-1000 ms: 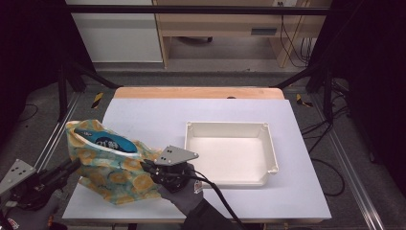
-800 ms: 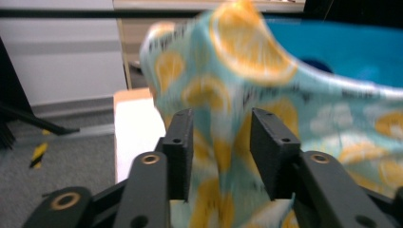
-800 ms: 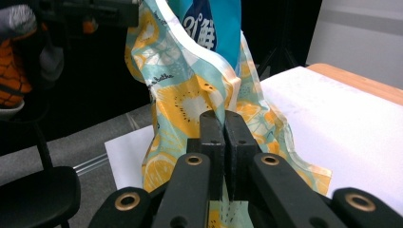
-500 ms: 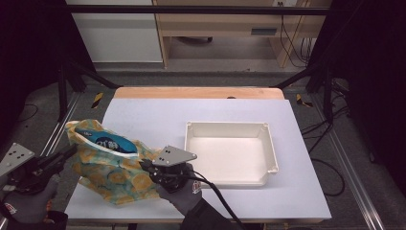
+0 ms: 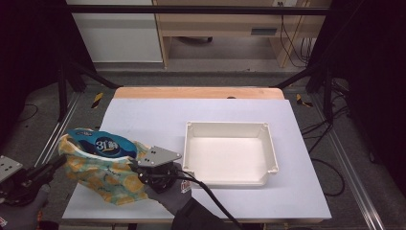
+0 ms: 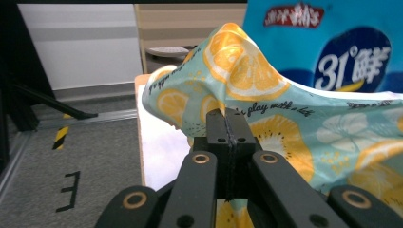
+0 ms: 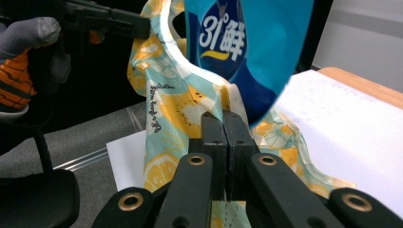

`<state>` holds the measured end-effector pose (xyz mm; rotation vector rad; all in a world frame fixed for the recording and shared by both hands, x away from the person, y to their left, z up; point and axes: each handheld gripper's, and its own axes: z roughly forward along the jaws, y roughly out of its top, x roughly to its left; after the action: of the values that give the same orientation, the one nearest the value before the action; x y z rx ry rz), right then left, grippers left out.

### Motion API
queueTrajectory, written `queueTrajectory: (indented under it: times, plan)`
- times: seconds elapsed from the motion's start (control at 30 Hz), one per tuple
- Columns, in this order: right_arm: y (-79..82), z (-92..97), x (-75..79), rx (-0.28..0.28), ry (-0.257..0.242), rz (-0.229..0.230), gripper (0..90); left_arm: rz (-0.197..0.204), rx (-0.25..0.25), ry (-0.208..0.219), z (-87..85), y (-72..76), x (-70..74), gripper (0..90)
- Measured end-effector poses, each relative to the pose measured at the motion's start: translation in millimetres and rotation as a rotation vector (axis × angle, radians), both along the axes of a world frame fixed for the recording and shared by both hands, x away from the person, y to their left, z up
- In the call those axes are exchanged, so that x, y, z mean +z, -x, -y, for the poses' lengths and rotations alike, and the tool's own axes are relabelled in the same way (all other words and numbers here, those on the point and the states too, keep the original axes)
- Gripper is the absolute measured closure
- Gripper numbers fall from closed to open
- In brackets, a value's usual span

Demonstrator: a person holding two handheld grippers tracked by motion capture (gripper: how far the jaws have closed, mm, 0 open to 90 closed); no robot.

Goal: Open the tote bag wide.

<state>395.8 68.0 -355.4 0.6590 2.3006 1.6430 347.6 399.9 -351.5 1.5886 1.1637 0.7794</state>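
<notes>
Pinching crinkly lemon-print bag (image 6: 266, 118) cloth, each hand-held gripper (image 6: 227, 128) (image 7: 226, 130) stands clamped; glossy blue packet (image 5: 103, 145) inside.

Table (image 5: 143, 115) had a pale lavender-white top with a bare wooden strip (image 5: 198, 92) along the 12 o'clock edge. White rectangular tray (image 5: 270, 153) sat directly on the top, just toward 3 o'clock of centre, nothing inside it. Lemon-print fabric bag (image 5: 103, 175) rested on the surface at the 8 o'clock corner, overhanging the edge, a blue packet (image 5: 103, 145) standing in its mouth.
</notes>
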Motion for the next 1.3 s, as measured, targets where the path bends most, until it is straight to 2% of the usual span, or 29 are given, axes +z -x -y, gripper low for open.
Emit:
queueTrajectory:
  times: [0.1,0.3,0.6,0.87,1.03,1.3]
  plan:
    - [-0.4,4.9,-2.4,-0.01,-0.007,-0.007,89.3,0.002,-0.022,0.005,2.9,1.3,-4.4,90.0]
    - [-1.3,13.9,-13.6,-0.028,-0.009,-0.032,89.4,-0.041,-0.048,-0.004,11.2,-0.9,-16.8,90.0]
    - [-1.3,15.6,-42.5,-0.043,0.016,-0.079,89.3,-0.103,-0.047,-0.012,12.1,-3.9,-37.3,90.0]
    - [-1.5,14.0,-70.2,-0.05,0.048,-0.127,89.1,-0.172,-0.046,-0.041,13.8,-8.3,-58.5,90.0]
    - [-4.0,12.4,-83.2,-0.062,0.061,-0.156,88.9,-0.207,-0.04,-0.061,14.2,-11.5,-67.9,90.0]
    - [-3.5,6.1,-99.0,-0.067,0.102,-0.172,88.6,-0.272,-0.037,-0.089,14.5,-16.6,-84.5,90.0]
